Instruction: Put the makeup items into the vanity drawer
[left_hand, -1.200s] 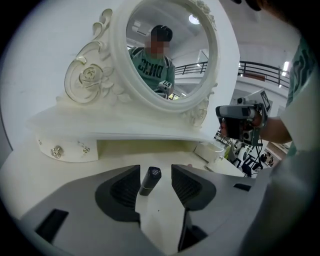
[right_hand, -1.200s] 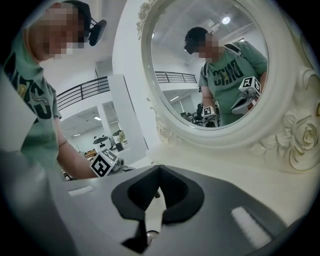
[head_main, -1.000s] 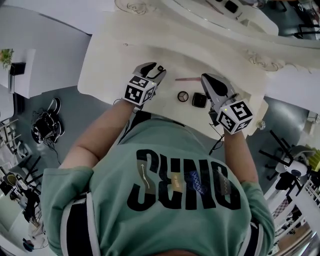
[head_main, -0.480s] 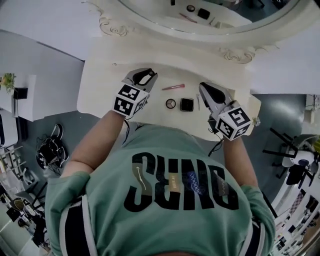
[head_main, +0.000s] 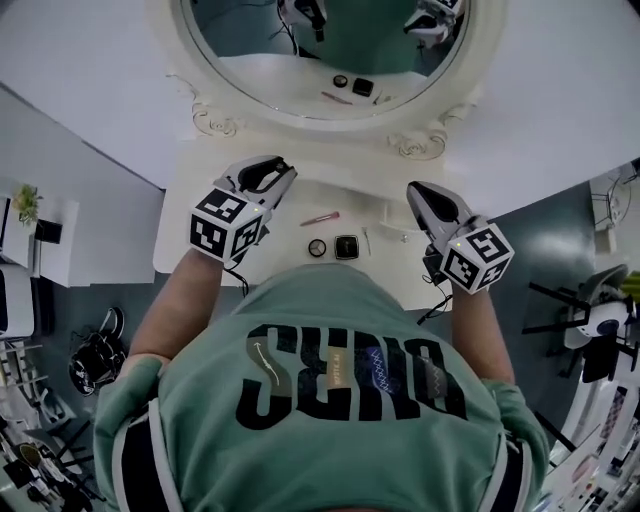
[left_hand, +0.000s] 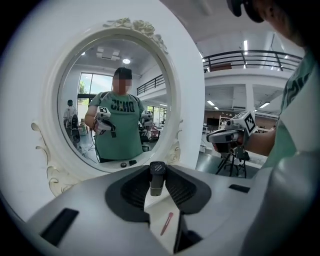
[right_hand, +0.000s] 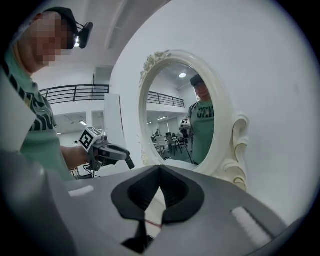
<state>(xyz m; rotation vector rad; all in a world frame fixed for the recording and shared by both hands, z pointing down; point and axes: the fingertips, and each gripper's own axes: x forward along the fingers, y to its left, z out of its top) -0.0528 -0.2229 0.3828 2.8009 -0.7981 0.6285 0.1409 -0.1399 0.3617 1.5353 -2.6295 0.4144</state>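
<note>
My left gripper (head_main: 274, 172) is raised above the cream vanity top (head_main: 285, 225). Its jaws have just been closing and now grip a small dark tube (left_hand: 157, 178) that stands upright between the pads. My right gripper (head_main: 421, 193) hovers over the vanity's right side, shut and empty (right_hand: 160, 169). Still lying on the top are a pink pencil (head_main: 320, 218), a round compact (head_main: 317, 247), a square black compact (head_main: 346, 246) and a thin pale stick (head_main: 366, 240). No drawer shows in any view.
A large oval mirror (head_main: 330, 50) in an ornate white frame rises behind the vanity, reflecting the person and both grippers. A white wall stands behind it. Grey floor, cables and chairs surround the vanity.
Both grippers have risen off the vanity top. The left jaws, open a second ago, have closed on the dark tube and lifted it. The head view now takes in the mirror.
</note>
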